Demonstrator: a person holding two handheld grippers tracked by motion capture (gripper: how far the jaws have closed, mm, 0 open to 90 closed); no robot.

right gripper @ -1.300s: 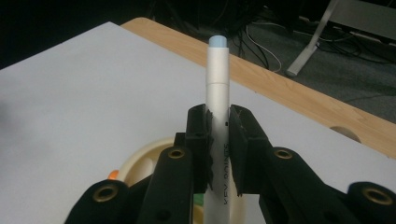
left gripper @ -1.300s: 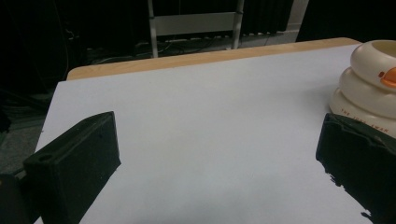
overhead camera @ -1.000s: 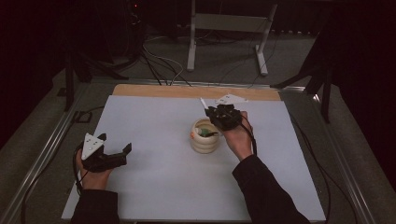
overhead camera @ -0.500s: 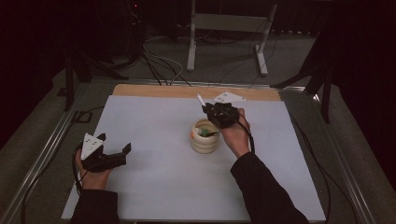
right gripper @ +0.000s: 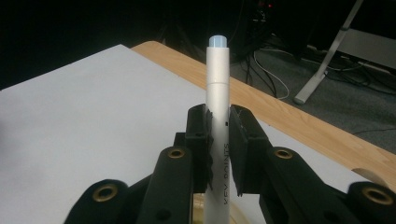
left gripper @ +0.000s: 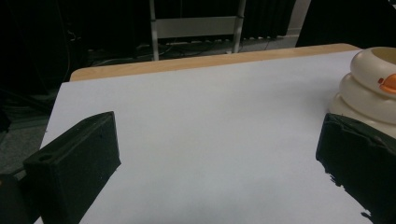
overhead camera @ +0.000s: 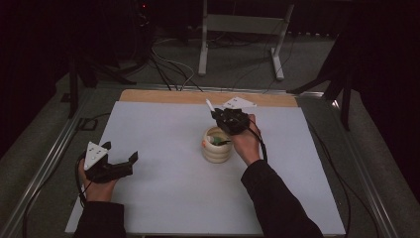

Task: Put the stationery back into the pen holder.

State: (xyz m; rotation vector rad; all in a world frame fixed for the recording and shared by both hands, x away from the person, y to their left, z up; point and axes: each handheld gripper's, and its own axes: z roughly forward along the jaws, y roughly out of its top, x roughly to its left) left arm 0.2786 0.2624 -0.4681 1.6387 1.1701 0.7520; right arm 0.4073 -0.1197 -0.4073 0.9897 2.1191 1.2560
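Right gripper (right gripper: 218, 140) jaws clamp a white pen (right gripper: 217, 88) above the cream ringed holder (overhead camera: 217, 146). Left gripper (overhead camera: 119, 166) rests on the table (overhead camera: 163, 198), jaws wide open, nothing between.

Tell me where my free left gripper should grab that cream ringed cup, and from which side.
Probably the cream ringed cup is best taken across its stacked rings, low on the body, with the open left gripper coming in level from its own side. The right gripper holds a white pen over the rim, so the top is taken.
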